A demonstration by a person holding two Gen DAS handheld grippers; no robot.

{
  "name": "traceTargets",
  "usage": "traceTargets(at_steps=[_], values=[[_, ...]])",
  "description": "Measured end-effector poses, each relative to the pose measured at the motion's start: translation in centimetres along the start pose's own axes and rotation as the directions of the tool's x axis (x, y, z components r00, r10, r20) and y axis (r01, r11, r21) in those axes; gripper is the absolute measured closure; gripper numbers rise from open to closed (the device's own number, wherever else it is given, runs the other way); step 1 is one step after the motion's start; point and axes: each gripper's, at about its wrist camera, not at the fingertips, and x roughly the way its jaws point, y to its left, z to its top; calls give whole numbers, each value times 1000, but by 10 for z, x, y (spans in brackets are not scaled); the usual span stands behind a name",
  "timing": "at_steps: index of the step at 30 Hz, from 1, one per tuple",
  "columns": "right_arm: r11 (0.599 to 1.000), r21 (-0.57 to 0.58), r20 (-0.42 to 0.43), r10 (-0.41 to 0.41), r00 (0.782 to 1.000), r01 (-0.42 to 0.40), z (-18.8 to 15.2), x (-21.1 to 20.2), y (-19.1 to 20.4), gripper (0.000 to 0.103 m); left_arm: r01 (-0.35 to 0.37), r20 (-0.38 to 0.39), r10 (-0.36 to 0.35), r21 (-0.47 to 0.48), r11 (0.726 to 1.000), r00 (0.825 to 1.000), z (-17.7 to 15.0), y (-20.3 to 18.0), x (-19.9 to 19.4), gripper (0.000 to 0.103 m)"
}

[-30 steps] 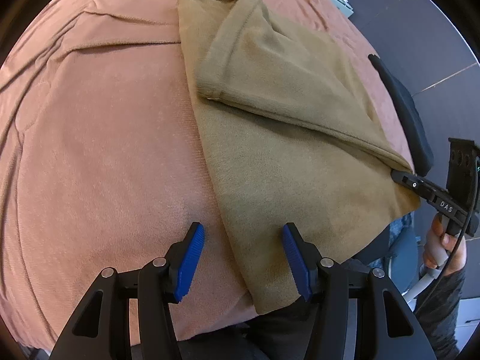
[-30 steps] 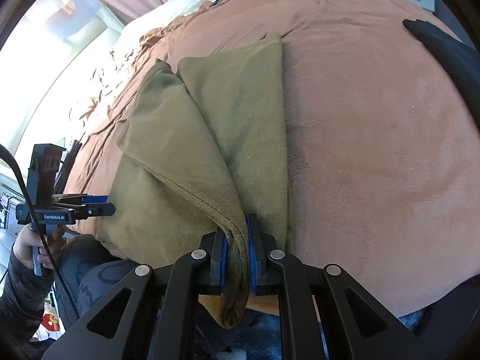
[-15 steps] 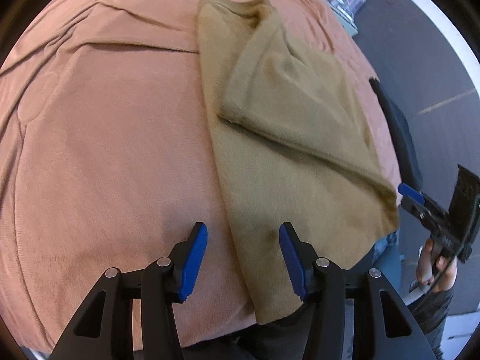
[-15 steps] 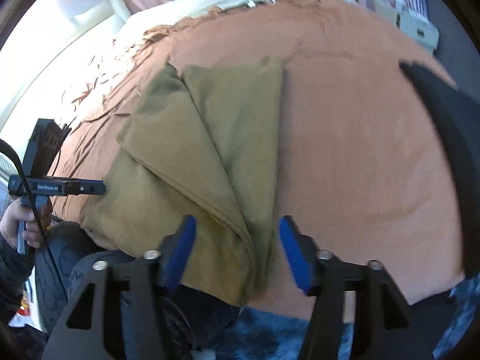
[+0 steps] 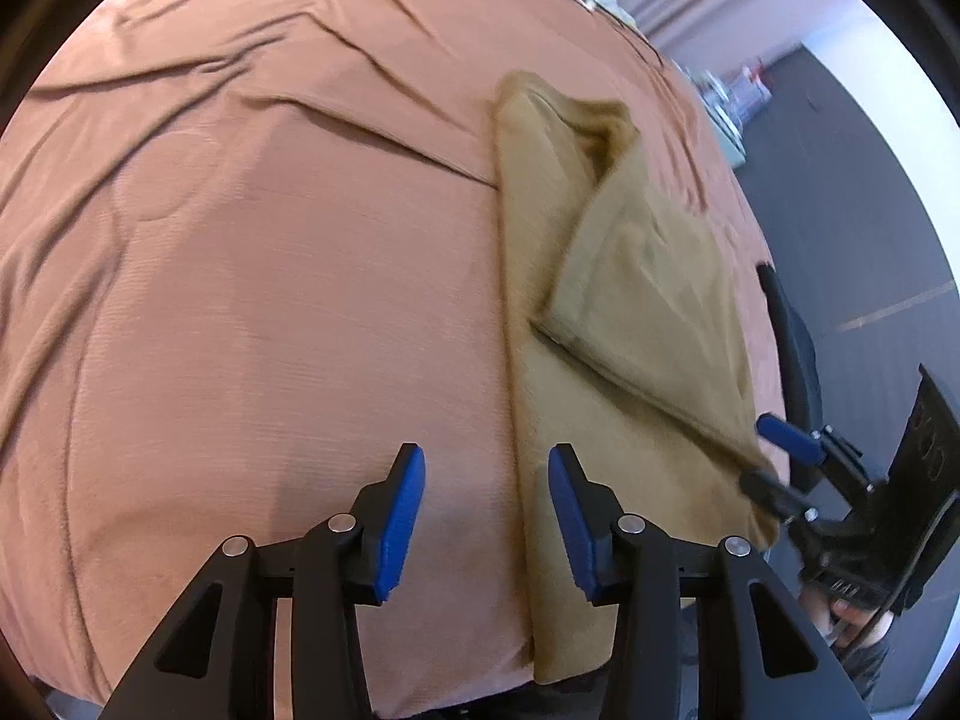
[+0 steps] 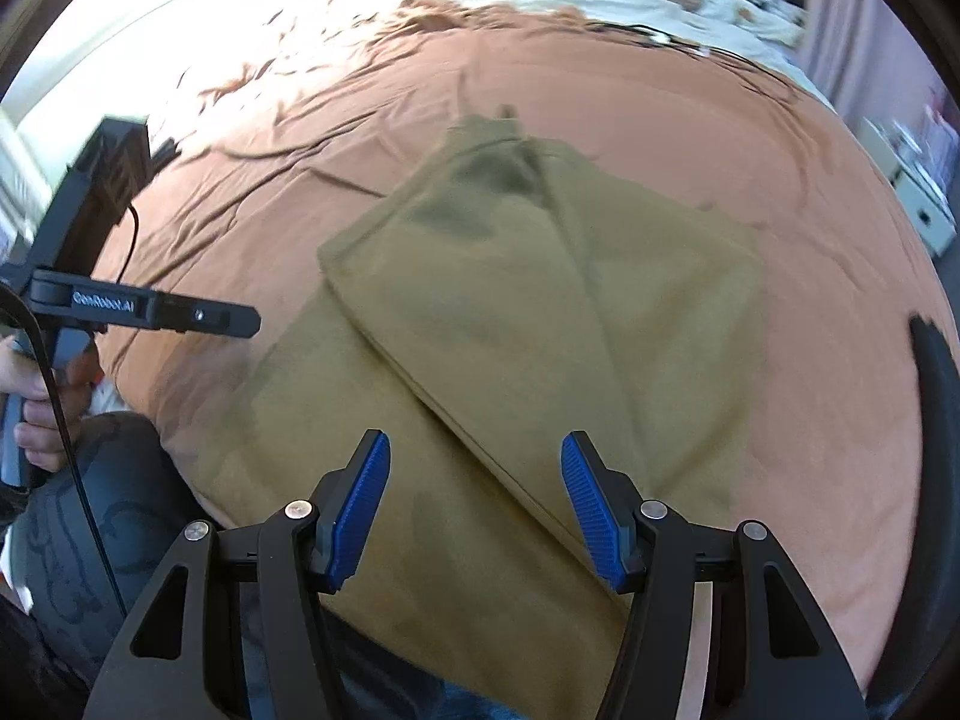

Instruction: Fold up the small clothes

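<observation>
A soft, fuzzy olive cloth [image 6: 480, 360], folded with a slanted flap, lies on the wrinkled rust-pink bed cover [image 5: 252, 300]. My right fingers [image 6: 474, 510] hang open above its near edge, gripping nothing. My left fingers [image 5: 486, 516] are closing, empty, over bare cover beside the cloth's left edge.

I see the folded garment [image 6: 510, 360] lying on the bedspread [image 6: 810, 252], near its front edge, one flap folded over its middle.
</observation>
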Motion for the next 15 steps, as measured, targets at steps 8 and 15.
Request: traceTargets(at_steps=[8,15], values=[[987,-146,-62,-83,995,73,30,50,27,45,36,41,-32,-108,993,999,-4,28,-15,60],[969,-213,-82,-143,986,122,42,84,41,45,31,50,-25,-116,993,998,-9,35,-23,60]])
